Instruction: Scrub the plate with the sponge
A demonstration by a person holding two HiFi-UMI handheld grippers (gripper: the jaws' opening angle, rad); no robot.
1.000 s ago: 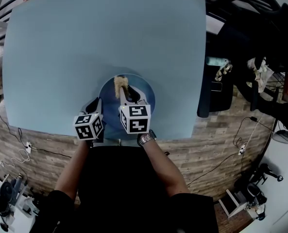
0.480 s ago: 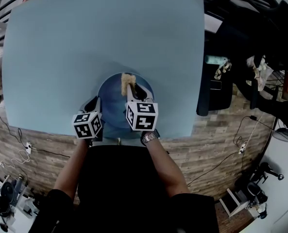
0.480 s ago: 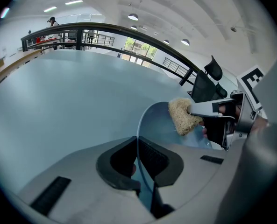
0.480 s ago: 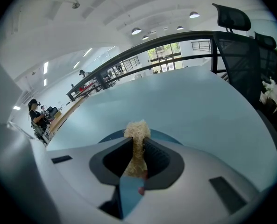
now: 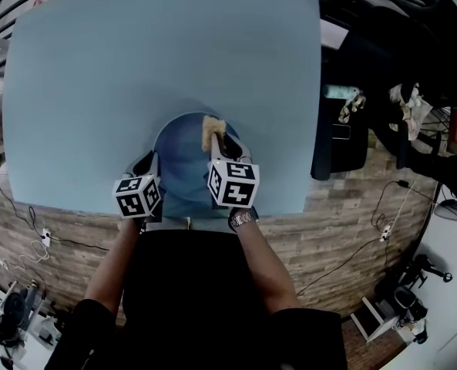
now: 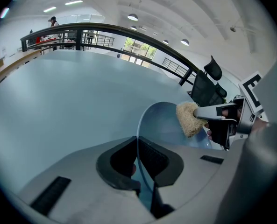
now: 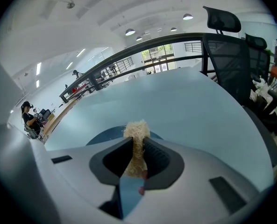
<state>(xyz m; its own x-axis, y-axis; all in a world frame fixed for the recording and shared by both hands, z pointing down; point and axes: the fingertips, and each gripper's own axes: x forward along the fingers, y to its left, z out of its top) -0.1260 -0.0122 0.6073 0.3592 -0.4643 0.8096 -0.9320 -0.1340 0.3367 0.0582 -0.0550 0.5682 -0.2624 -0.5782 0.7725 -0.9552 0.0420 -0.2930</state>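
Mid-scrub near the tabletop's point(image 5: 136, 52) near edge: left tool point(image 6: 137, 158) clamps the rim of the plate point(image 5: 178, 156), right tool point(image 7: 137, 157) pinches the sponge point(image 5: 211, 132), which next likely needs sweeping across the plate.

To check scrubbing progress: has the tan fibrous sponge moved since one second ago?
Yes, the tan fibrous sponge shifted rightward over the round blue plate.

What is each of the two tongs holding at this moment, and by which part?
The left tongs grip the plate by its rim. The right tongs pinch the sponge by its lower part, its top sticking out.
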